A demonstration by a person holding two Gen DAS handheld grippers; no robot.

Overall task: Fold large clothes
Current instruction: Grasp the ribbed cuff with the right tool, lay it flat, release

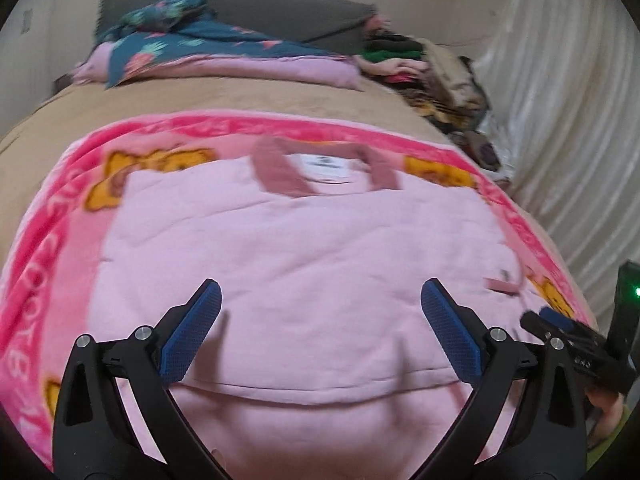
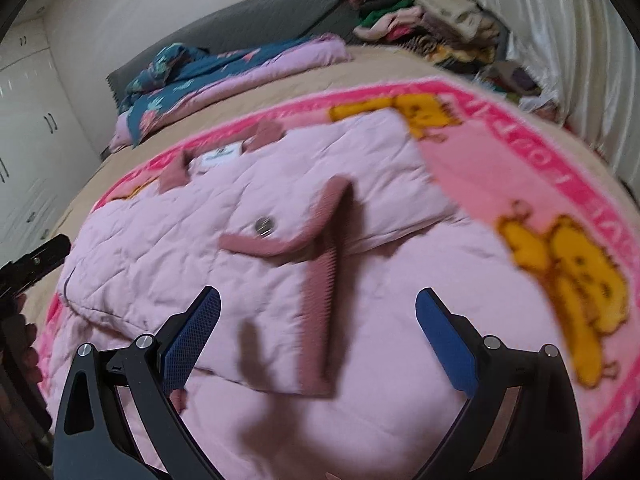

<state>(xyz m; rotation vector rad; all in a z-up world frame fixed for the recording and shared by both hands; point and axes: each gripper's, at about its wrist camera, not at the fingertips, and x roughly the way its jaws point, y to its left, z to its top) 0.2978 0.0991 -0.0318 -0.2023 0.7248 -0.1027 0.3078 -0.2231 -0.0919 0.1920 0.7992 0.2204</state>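
Pink quilted fabric fills both views: we see a large jacket (image 1: 296,248) lying flat on a bright pink blanket (image 1: 52,216) with yellow bear prints, spread over a tan bedcover (image 1: 160,100). Its darker corduroy collar (image 1: 280,172) points toward the headboard (image 1: 256,4), and one sleeve (image 2: 304,264) with a snap-button cuff lies folded across the body. We hold our left gripper (image 1: 320,320) released, fingers spread wide above the jacket with nothing between them. Our right gripper (image 2: 318,324) is likewise spread wide and empty over the folded sleeve. Heaped clothes (image 2: 420,16) sit near the curtain (image 1: 560,120).
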